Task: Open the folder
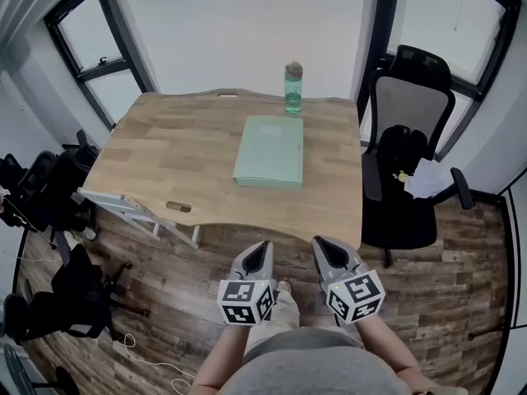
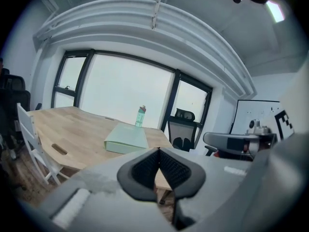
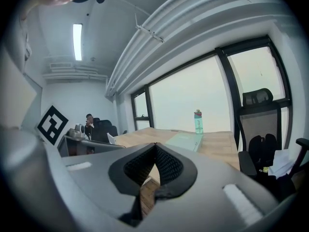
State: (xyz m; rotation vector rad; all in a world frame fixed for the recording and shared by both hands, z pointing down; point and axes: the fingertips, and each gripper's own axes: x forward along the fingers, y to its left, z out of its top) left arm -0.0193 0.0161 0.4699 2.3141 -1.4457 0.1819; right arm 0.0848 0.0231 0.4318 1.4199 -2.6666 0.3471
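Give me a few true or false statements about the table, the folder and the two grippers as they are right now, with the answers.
1. The folder lies closed and flat on the table. True.
2. The bottle stands on top of the folder. False: it stands on the table, just beyond the folder's far edge.
3. The left gripper and the right gripper are both shut and empty. True.
4. The left gripper touches the folder. False: it is short of the table's near edge.
5. The office chair stands at the table's left side. False: it is at the right side in the head view.
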